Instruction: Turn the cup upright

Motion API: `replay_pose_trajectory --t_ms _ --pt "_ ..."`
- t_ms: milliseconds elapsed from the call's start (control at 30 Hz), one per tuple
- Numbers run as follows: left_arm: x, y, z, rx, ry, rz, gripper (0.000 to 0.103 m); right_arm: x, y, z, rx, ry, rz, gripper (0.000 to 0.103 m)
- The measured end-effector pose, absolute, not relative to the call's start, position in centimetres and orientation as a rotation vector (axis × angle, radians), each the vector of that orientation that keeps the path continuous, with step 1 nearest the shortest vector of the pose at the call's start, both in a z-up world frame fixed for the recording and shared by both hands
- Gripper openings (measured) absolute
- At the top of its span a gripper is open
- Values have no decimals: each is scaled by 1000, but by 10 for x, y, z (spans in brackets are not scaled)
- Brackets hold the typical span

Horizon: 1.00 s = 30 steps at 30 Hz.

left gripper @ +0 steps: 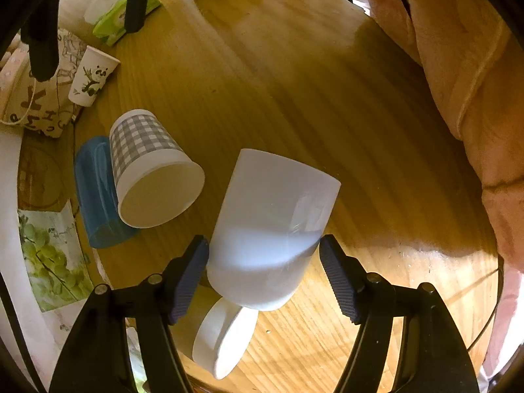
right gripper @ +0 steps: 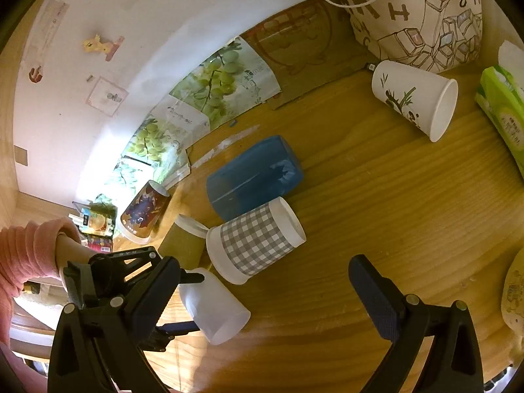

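A white mug (left gripper: 271,226) with a handle sits tilted between the fingers of my left gripper (left gripper: 264,273), its handle toward the camera; the pads flank its lower body. It also shows in the right wrist view (right gripper: 214,308), held by the left gripper's fingers (right gripper: 178,327) above the wooden table (right gripper: 393,216). My right gripper (right gripper: 265,298) is open and empty above the table, right of the mug.
A grey checked paper cup (left gripper: 147,170) and a blue cup (left gripper: 95,193) lie on their sides beside the mug. A panda paper cup (right gripper: 416,98) lies farther off near a printed cloth bag (right gripper: 419,19) and a green tissue pack (right gripper: 501,108). A person in pink (left gripper: 475,98) is at the table's edge.
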<state>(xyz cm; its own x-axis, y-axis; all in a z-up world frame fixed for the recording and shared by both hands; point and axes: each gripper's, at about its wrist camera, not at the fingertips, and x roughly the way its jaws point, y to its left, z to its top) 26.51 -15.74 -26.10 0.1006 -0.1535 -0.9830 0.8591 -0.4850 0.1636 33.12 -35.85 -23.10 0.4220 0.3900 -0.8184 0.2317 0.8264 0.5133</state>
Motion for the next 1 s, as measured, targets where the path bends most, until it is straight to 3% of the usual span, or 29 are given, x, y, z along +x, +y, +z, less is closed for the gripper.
replay_pose_trajectory --t_ms 500,1000 --pt "293 -164 -259 1309 1057 -1384 72 323 -351 -220 633 1108 118 103" --pt "314 -129 -241 699 1424 -1136 70 312 -339 -204 617 1062 164 103"
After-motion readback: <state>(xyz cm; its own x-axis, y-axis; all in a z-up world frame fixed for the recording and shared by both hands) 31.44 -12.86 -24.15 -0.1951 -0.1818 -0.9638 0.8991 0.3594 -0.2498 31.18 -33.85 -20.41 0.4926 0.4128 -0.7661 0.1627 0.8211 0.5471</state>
